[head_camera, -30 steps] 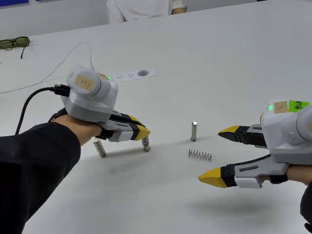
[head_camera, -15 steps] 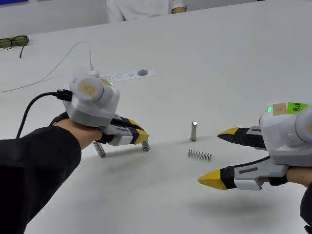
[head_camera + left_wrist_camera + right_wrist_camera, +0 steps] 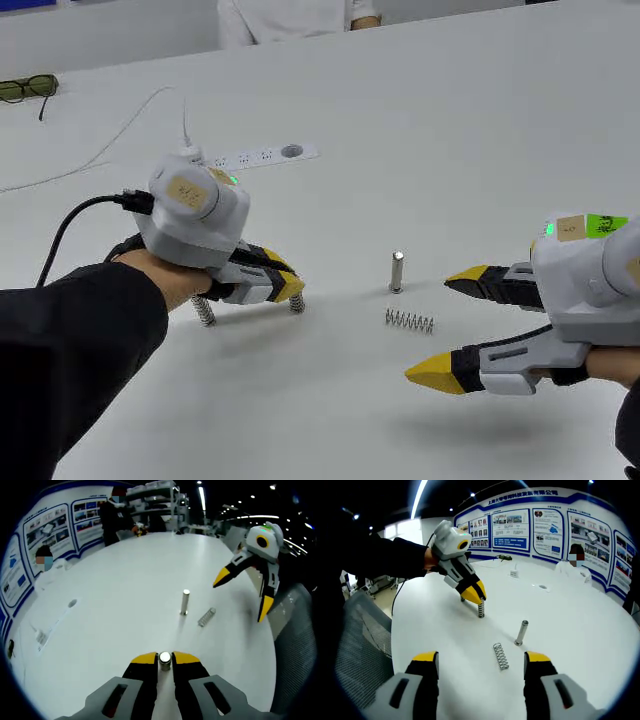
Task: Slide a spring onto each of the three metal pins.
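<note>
Left tongs (image 3: 291, 289) clasp a pin (image 3: 164, 657); right tongs (image 3: 481, 656) face loose spring (image 3: 500, 656).

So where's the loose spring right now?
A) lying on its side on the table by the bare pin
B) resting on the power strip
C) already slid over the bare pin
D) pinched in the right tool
A: the spring lies flat on the table just in front of the upright bare pin, and the right tool is open with nothing between its tips.

Labels (image 3: 187, 192) — no legible text
</note>
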`<state>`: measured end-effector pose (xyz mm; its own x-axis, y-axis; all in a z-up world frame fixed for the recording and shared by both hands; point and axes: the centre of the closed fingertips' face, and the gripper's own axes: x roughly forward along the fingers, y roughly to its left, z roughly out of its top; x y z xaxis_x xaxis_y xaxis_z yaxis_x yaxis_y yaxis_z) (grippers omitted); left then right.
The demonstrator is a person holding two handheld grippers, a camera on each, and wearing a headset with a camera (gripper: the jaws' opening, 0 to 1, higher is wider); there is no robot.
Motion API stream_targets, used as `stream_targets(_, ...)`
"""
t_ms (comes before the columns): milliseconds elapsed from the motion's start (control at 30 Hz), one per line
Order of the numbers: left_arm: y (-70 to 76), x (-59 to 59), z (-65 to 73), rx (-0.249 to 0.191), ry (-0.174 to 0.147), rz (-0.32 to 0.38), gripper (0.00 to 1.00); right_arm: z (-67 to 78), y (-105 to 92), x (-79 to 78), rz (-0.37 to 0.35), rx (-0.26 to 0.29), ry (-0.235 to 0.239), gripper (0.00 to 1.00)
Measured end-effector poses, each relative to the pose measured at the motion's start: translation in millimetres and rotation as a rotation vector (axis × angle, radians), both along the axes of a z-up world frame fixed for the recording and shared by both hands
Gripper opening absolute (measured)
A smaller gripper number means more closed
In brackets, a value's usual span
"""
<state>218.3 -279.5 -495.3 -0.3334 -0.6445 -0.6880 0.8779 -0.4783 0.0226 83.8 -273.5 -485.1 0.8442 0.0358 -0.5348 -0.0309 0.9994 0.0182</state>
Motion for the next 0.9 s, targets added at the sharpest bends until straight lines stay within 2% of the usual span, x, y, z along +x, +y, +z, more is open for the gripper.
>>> stream_targets(233,-0.3,0.1,3.1,-0.008,0.007,0.002,0.17,-0.1,0.0,-0.5,-0.001,-0.001,0.001,0.70)
stream_targets(500,1.3,1.2,17.9,-0.042,0.013,-0.004,0.20,-0.5,0.2,-0.5,0.001,-0.001,0.003,0.70)
stream_targets(667,-0.9,-5.3,31.3,-0.073,0.013,-0.028,0.21,-1.1,0.3,-0.7,0.002,-0.001,0.006,0.70)
stream_targets(900,-5.2,-24.2,44.0,-0.102,0.007,-0.090,0.21,-1.0,-0.6,-1.6,-0.004,0.000,0.005,0.70)
